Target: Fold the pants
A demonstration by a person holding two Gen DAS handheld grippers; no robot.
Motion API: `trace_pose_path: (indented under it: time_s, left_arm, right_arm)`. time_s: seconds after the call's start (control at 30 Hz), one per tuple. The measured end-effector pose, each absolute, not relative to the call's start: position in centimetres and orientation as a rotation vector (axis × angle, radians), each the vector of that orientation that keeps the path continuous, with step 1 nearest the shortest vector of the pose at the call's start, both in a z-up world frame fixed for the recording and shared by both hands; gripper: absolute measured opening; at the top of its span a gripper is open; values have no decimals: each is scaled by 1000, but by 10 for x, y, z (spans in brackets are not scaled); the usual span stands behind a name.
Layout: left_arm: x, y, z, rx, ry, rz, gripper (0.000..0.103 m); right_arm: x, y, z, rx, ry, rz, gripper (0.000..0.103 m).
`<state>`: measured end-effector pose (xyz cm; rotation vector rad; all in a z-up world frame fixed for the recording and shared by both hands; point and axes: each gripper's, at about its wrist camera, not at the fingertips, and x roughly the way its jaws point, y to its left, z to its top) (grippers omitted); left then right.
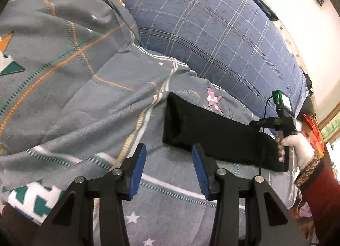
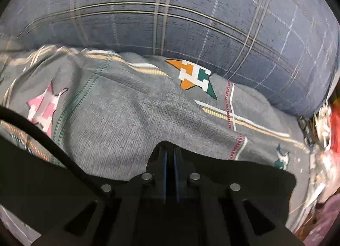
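My left gripper [image 1: 169, 169] hangs with fingers apart and empty, the folded black pants [image 1: 214, 131] lying on the bed just beyond the right-hand finger. My right gripper [image 2: 170, 161] has its fingers pinched together on the pants' edge. Judging by the compact rectangle, most folding looks done. Only the left view shows the whole bundle; beyond it rises the blue plaid pillow [image 1: 212, 37].

Black left gripper [image 1: 169, 161], 2 blue-padded fingers [image 1: 138, 171], silver screws; white glove [image 1: 301, 148], red sleeve [image 1: 325, 201].
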<state>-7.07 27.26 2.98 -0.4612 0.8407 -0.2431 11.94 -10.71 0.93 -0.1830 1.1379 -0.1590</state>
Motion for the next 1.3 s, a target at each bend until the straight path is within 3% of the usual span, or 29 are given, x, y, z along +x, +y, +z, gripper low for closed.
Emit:
trace_pose_path:
  time_s: [0.1,0.2,0.3,0.33,0.67,0.73,0.77,0.8,0.83,1.07,1.3]
  left_arm:
    - [-75,281,30,-479,834,-226,45]
    - [-78,290,30,-500,823,-210,49]
    - [-79,292,25,-528,824,-211,49]
    - [-79,292,25,-533,826,-216,49]
    - [-94,302,26,-569,804,-238,50]
    - [-97,309,25,-592,799,-240,50]
    - [-99,312,24,-604,796,-241,50]
    - [-99,316,23,-613,795,-243,50]
    - [-101,319,22,-625,791,-245,50]
    - [-103,334,16,-673,779,-260,50]
    - [-112,348,16,-701,758,-261,50]
  right_arm:
    - [122,-114,1,-115,1149,-145,14]
    - [106,-96,21,-195,1055,-194,30]
    - [83,-55,47,-288,932,-131,61]
    - [74,-34,54,-292,907,-48,64]
    - [69,142,31,-193,1069,460,64]
    - [73,169,18,-264,1090,464,60]
    - [75,180,8,-323,1107,434,51]
    - [77,181,1,-362,1120,409,15]
    - [80,185,-7,-388,1148,390,2]
    - [89,176,28,-270,1061,322,2]
    - [108,192,-4,-316,1122,291,4]
